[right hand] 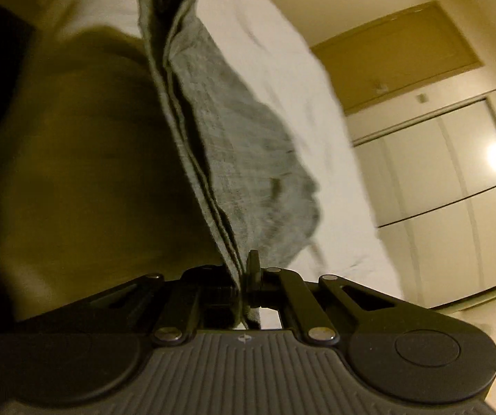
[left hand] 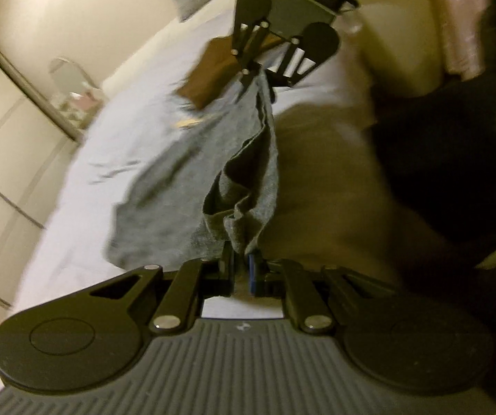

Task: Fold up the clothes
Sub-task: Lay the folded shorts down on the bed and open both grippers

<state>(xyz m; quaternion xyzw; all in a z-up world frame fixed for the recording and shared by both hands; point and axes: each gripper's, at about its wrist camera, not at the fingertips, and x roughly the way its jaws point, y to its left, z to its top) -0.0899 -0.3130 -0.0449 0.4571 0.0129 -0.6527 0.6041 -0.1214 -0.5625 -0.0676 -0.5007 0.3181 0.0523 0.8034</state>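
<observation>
Grey garment hangs mid-frame, stretched btwn both grippers over white bed. Left gripper jaws pinch one end; right gripper, upper centre, pinches the other. Brown item on bed behind. Step: lift/spread phase. Next: likely lay flat w/ even tension, then fold.

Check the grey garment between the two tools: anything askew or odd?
Slightly. The grey garment is strung between the left tool and the right tool, but its held edge is bunched into folds near the left tool rather than flat. No damage visible.
</observation>
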